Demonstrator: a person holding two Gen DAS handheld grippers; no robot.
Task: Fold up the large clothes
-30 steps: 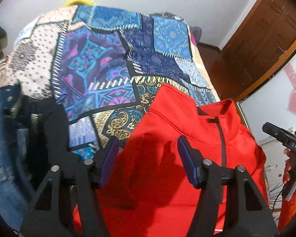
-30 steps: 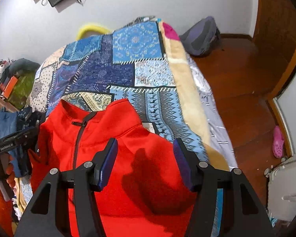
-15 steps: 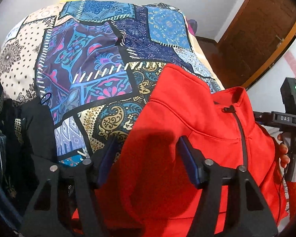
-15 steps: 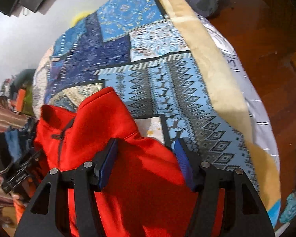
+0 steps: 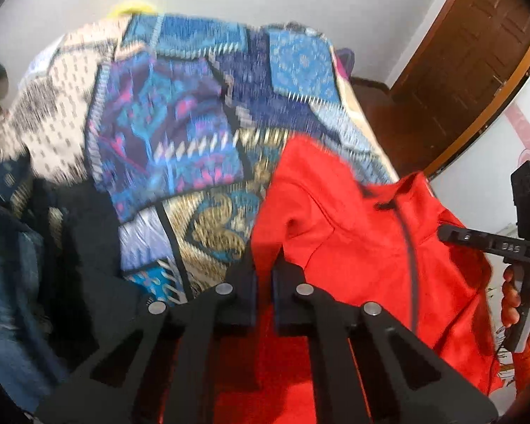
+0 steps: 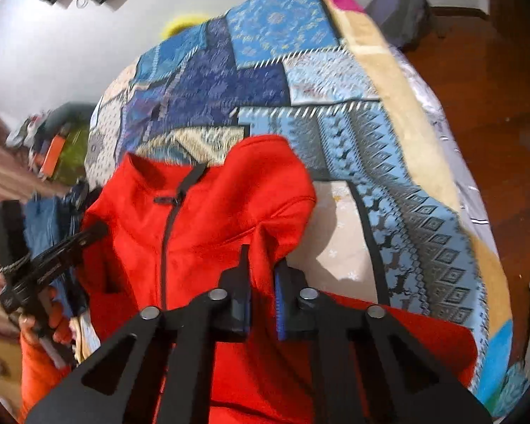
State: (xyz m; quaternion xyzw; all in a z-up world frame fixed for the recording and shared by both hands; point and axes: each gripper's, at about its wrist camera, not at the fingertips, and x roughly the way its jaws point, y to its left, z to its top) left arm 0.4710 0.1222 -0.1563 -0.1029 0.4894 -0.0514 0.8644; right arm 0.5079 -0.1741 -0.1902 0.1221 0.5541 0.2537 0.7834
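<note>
Bedroom interior: bed (image 6: 417,162) under a patchwork-print blanket (image 6: 282,70), plain white wall (image 6: 53,56) behind, reddish wooden floor (image 6: 494,99), dark wooden door (image 5: 477,63), grey backpack (image 6: 399,7) against the skirting.

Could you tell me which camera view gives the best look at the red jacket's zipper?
The right wrist view: the red jacket faces it squarely, so the zipper runs sharp from collar downward. In the left wrist view the zipper sits off to the right, seen at a slant and slightly blurred.

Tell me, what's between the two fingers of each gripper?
A pinched fold of the red jacket, seen between the fingers in both wrist views; left gripper, right gripper.
</note>
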